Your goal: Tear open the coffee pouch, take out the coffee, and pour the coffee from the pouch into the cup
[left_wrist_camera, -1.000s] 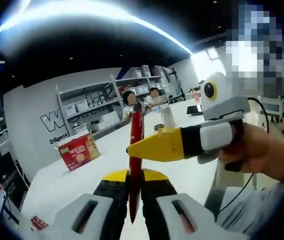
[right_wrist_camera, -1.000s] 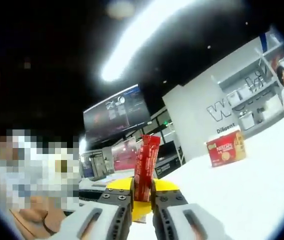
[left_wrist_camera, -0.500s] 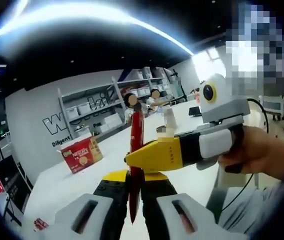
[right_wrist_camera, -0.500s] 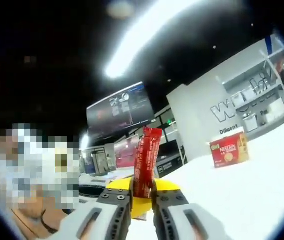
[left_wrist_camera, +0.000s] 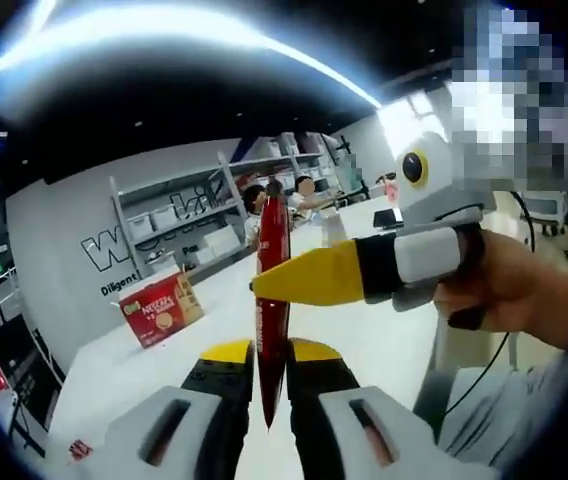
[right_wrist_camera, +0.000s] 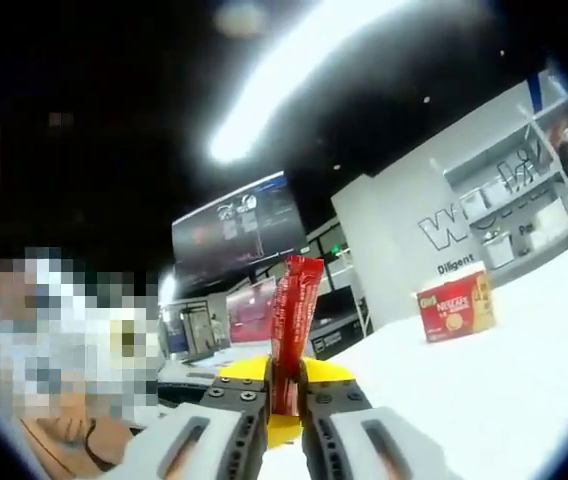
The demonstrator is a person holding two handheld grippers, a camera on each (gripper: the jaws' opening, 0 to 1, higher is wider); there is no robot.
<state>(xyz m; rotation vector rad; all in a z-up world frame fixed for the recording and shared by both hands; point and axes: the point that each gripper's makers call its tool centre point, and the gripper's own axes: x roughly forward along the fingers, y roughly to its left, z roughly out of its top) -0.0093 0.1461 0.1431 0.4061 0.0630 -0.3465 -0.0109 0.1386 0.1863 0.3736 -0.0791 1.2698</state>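
Two claws pinch one red coffee pouch.

In the left gripper view, the left claw (left_wrist_camera: pixel 269 372) squeezes the lower part of the pouch (left_wrist_camera: pixel 271 300), which stands up between its jaws; the right claw (left_wrist_camera: pixel 264 285) (yellow-tipped, held by a hand (left_wrist_camera: pixel 509 290)) grips it just above. In the right gripper view, the right claw (right_wrist_camera: pixel 284 385) is pressed on the pouch (right_wrist_camera: pixel 290 325). A red box (right_wrist_camera: pixel 456 306) sits well beyond on the white table (right_wrist_camera: pixel 504 380).
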